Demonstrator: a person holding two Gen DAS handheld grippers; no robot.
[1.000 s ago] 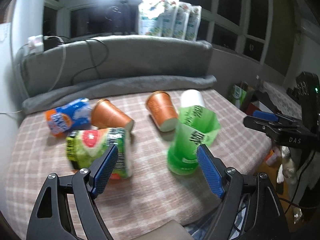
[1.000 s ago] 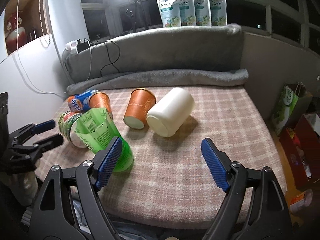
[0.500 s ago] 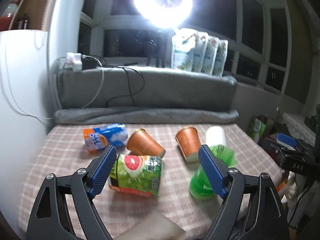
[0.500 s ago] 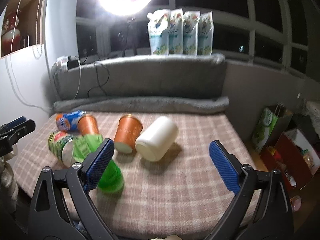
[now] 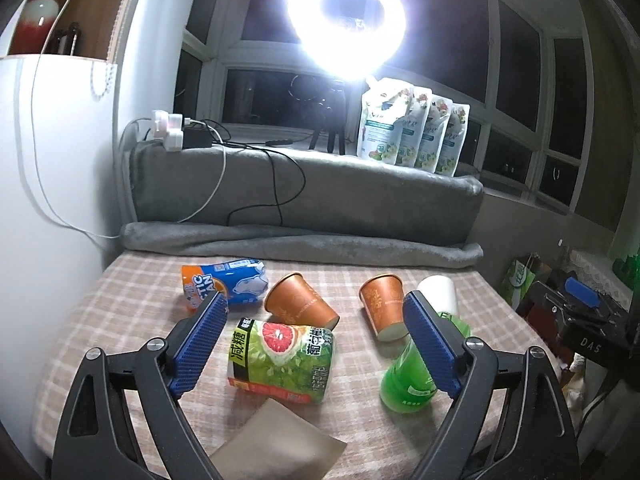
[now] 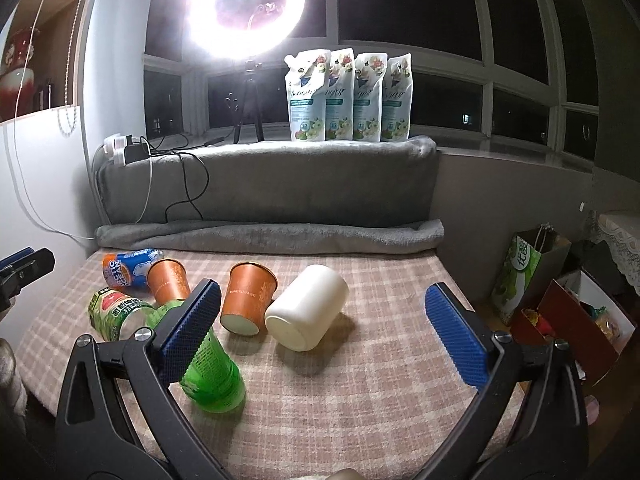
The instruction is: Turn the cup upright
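Six cups lie scattered on a checked cloth covering the table (image 6: 360, 380) under a ring light (image 6: 244, 8), none of them yet standing mouth-up. Both grippers hang back over the near edge with their blue pads spread wide and nothing between them: the left gripper (image 5: 316, 346) frames the grapefruit-print cup (image 5: 282, 354), the right gripper (image 6: 320, 334) frames the white cup (image 6: 308, 312).

The green cup (image 6: 210, 372) stands nearest, apparently on its wide end with a loose label flap above, so it looks inverted rather than upright. Which cup the task means cannot be told from the pictures, though the green one, close to both grippers, seems a likely candidate. The white cup lies on its side, base toward the right wrist camera, touching the orange paper cup (image 6: 248, 298) beside it. A second orange paper cup (image 5: 300, 306) rests on its side against the grapefruit-print cup, and a blue-and-orange printed cup (image 5: 222, 282) lies toward the far left.

The wide stance probably suits the work ahead: open jaws clear a cup's body before closing, and the pulled-back position keeps the whole spread in view. Crowding is the likely hazard, since neighbours touch and a light paper cup could roll when nudged. Refill pouches (image 6: 348, 96) line the sill behind a grey blanket (image 6: 268, 184)
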